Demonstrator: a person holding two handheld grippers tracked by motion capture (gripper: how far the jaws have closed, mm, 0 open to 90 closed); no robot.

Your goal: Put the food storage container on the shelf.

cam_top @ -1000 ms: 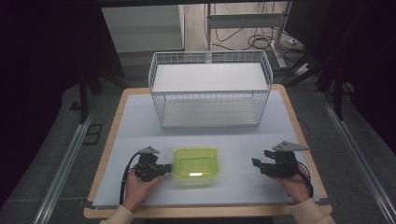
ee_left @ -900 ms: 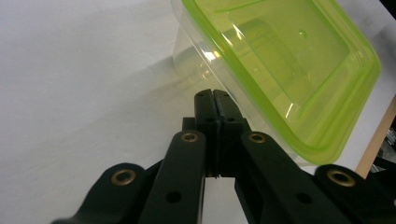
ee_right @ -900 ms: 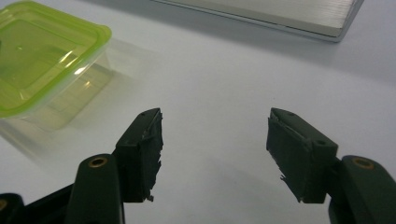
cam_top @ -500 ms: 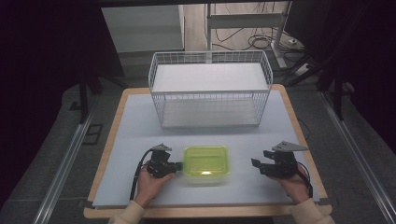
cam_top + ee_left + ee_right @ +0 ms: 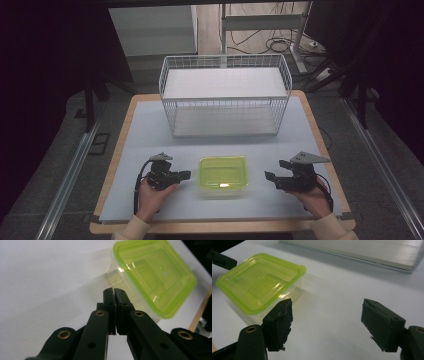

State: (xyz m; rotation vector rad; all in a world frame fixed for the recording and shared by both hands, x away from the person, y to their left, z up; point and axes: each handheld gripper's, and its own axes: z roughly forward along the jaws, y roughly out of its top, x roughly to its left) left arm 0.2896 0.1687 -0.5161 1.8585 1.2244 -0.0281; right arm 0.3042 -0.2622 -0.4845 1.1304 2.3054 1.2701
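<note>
A clear plastic container with a lime-green lid stands on the pale table between my two grippers. My left gripper lies just left of it, shut with nothing held. In the left gripper view its closed tips point at the container's near wall, a short way off it. My right gripper rests to the container's right, a gap away. Its jaws have just been opening and stand wide apart with nothing between them. The container shows beyond that view's left jaw.
A white wire basket with a white board on its floor stands at the back middle of the table. The board's edge shows in the right gripper view. The table's wooden front edge runs just below both hands.
The container has slid a little to the right. My left gripper moved right with it, then drew back slightly to the left. My right gripper stayed in place.
</note>
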